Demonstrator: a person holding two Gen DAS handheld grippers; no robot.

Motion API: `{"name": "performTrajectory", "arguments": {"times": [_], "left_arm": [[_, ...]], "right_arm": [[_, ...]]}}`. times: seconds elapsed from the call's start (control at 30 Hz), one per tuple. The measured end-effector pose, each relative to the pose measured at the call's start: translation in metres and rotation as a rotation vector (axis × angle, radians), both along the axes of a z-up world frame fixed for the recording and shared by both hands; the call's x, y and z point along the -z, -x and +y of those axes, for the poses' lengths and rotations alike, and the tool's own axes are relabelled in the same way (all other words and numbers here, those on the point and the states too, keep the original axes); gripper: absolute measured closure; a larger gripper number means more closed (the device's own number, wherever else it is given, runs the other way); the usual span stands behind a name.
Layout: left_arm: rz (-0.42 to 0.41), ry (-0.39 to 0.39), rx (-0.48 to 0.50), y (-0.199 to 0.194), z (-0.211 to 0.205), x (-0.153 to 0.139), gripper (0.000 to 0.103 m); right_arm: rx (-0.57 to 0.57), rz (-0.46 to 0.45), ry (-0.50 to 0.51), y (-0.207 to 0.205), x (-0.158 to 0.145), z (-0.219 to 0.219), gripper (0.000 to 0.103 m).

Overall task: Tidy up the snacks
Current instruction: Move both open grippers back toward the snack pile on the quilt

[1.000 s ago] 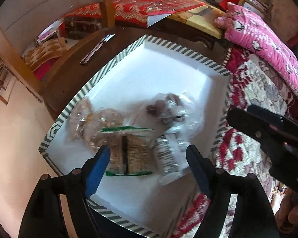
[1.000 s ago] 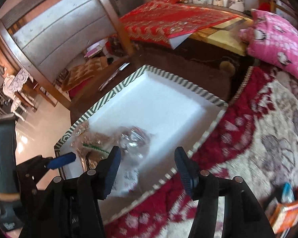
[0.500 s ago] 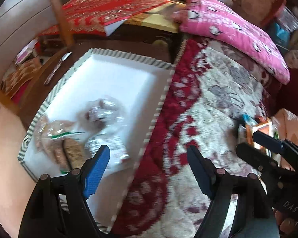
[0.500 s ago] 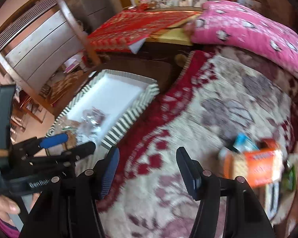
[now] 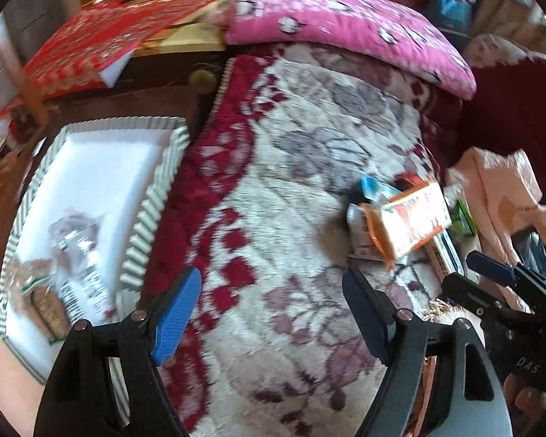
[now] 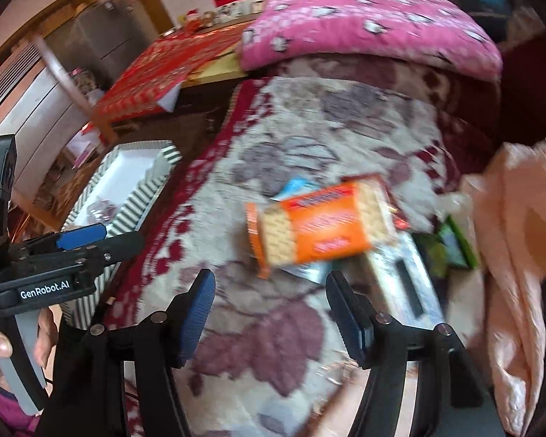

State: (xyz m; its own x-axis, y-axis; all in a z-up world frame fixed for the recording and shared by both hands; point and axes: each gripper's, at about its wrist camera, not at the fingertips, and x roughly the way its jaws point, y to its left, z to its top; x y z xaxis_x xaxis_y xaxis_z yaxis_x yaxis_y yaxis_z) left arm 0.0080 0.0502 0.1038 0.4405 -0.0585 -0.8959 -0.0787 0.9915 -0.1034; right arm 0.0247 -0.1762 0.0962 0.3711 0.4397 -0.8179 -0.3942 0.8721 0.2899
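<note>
Orange cracker pack (image 6: 316, 225) lies on the blanket (image 6: 273, 145) (blurry); both grippers, left gripper (image 5: 273, 313) and right gripper (image 6: 271, 313), hover with fingers apart, empty.

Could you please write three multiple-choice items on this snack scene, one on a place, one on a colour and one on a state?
1. Where does the cracker pack lie?
A. in the striped tray
B. on the floral blanket
C. on the pink pillow

2. What colour is the cracker pack's wrapper?
A. orange
B. purple
C. black

3. How is the right gripper?
A. shut on the cracker pack
B. shut on nothing
C. open and holding nothing

Answers:
1 B: it rests on the floral blanket, apart from the striped tray and the pink pillow.
2 A: its wrapper is orange around pale crackers.
3 C: its fingers stand wide apart with only blanket between them.
</note>
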Motion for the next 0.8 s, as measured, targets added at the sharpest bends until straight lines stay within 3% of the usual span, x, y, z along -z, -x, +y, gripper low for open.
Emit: {"name": "performTrajectory", "arguments": {"times": [0.37,0.8], "left_arm": [[-0.025,-0.013,0.305,-0.027,-0.063,0.014,0.019],[-0.020,-0.152,0.598,-0.065,-0.128,0.040,0.018]], "right_arm": [[0.118,0.057,0.010,-0.001,0.024,-0.060,0.032],[0.148,0.095,0.037,-0.006,0.041,-0.077,0.029]]}}
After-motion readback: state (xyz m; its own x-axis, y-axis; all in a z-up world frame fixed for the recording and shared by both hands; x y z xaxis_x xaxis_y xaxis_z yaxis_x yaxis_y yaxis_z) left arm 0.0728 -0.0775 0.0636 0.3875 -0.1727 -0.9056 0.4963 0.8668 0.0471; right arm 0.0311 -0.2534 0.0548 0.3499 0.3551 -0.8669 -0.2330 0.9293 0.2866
